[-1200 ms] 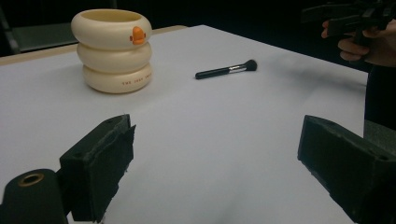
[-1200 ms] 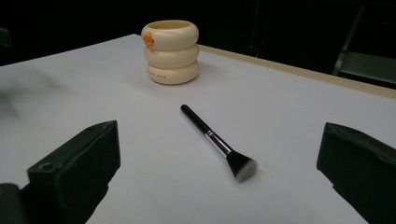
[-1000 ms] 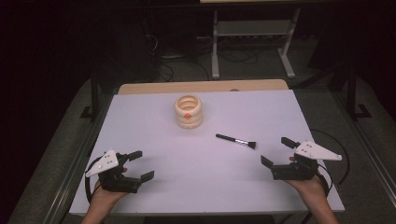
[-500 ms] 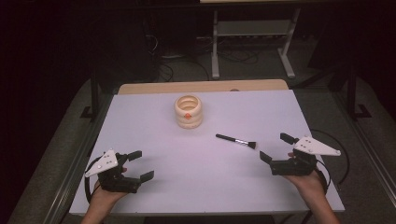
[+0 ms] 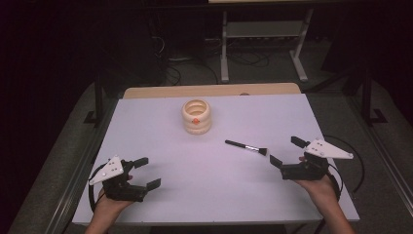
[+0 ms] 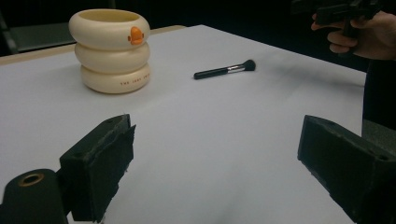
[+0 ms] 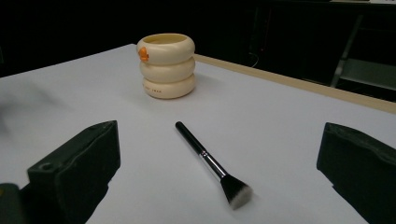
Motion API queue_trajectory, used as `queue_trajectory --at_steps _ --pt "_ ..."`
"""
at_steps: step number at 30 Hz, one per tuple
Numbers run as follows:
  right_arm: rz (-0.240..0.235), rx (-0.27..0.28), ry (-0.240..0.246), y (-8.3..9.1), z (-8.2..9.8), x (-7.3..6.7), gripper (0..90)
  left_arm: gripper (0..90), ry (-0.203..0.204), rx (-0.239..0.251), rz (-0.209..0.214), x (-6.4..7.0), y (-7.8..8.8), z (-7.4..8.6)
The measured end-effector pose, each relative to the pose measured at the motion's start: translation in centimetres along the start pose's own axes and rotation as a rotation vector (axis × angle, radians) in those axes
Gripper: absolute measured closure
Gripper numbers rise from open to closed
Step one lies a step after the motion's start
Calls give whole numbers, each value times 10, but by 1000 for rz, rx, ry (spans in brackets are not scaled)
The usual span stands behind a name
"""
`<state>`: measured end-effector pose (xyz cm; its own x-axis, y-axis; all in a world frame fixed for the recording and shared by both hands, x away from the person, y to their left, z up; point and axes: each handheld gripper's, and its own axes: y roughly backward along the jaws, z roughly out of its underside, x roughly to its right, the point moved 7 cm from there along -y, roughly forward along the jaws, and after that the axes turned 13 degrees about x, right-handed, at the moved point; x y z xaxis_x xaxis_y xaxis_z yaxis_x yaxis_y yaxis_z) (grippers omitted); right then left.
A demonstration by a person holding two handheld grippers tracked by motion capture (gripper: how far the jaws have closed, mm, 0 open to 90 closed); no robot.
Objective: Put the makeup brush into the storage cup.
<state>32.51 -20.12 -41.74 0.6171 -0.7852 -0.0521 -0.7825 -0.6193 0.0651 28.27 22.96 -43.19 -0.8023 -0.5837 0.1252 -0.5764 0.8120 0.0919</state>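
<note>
We hold the right claw [image 5: 287,154] low at the right of the high view, its jaws spread wide and empty, and it points toward the slim black-handled makeup brush with a silver ferrule and dark bristles [image 5: 246,146], which lies flat on the white counter [image 5: 204,195] just right of centre. We judge that the jaws are apart because the brush is the thing to be picked up: in the right claw's own view the brush [image 7: 212,164] lies between the two black jaws, bristles toward the lower middle of the frame and handle running up and left, so a short advance would bring the pads to either side of it. Nothing touches the brush yet. Beyond it, in the upper middle of the high view, stands the cream holder shaped like three stacked rings with a small orange mark on its side [image 5: 197,116], upright and open at the top, well apart from the brush; we take it as the likely place for the brush, since its mouth faces up. The left claw [image 5: 146,172] rests at the lower left, jaws also apart and holding nothing, kept back out of the way, perhaps ready to steady the holder.
</note>
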Motion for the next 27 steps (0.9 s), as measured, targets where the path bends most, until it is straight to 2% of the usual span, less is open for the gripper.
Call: queue_trajectory --at_steps 27 --pt "-20 14 -5 -25 -13 4 0 99 -2 -5 6 2 -1 1"
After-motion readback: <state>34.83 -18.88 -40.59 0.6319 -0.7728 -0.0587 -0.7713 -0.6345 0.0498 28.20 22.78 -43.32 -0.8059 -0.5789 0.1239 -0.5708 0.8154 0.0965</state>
